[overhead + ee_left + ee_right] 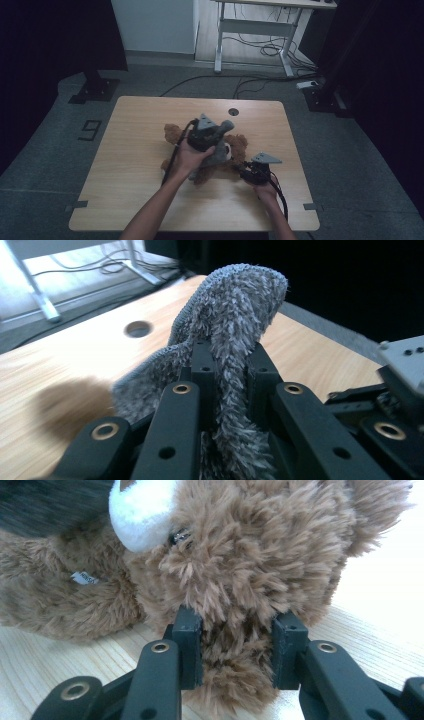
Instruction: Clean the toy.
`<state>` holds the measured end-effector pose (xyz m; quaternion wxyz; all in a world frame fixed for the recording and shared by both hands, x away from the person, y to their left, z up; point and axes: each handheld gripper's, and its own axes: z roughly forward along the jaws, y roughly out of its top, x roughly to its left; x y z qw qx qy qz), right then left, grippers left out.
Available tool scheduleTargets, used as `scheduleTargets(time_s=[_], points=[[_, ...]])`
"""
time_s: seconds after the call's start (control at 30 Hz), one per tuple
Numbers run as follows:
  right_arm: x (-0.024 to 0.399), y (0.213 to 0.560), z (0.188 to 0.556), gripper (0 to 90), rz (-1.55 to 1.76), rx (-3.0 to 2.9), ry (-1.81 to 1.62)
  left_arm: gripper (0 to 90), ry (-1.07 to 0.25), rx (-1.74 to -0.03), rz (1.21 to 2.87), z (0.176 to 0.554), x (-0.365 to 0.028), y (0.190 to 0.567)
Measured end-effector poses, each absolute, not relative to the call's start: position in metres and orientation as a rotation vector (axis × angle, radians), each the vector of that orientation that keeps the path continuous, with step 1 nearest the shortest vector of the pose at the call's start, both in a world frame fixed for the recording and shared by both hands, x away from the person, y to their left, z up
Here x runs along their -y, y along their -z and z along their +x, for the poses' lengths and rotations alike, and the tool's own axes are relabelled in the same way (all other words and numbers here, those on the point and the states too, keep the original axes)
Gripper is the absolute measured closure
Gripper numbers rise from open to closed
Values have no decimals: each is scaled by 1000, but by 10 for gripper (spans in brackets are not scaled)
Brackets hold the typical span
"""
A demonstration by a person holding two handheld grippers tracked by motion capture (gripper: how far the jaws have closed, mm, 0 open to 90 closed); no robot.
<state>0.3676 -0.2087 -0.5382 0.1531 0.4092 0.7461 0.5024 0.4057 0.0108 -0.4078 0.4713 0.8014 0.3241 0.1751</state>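
Observation:
A brown teddy bear lies in the middle of the wooden table, partly under a grey fuzzy cloth. My left gripper hovers over the bear, shut on a fold of the grey cloth, which stands up between its jaws. My right gripper comes in from the bear's right side. In its own view it is shut on a lobe of the bear's brown fur, just below the white muzzle.
A round cable hole sits near the table's far edge. On the floor behind are a white desk frame, loose cables and two black stand bases. My right gripper's body is close beside the left.

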Motion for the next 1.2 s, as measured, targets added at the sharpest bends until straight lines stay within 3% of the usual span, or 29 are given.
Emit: scheduleTargets(time_s=[0.27, 0.4, 0.7, 0.9, 1.03, 1.2], points=[[209, 539, 368, 644, 1173, -2143, -1439, 780, -388, -785, 2091, 420, 52, 440], [209, 539, 367, 644, 1178, -2143, -1430, 781, -429, -788, 2137, 421, 55, 452], [209, 540, 365, 644, 1178, -2152, -1421, 783, -544, -850, 2110, 422, 9, 446], [209, 541, 366, 644, 1193, -2146, -1432, 784, -550, -930, 2057, 425, -40, 452], [209, 541, 366, 645, 1199, -2149, -1433, 784, -670, -910, 2047, 417, -63, 447], [210, 541, 366, 645, 1208, -2144, -1436, 784, -704, -983, 2035, 419, -95, 447]])
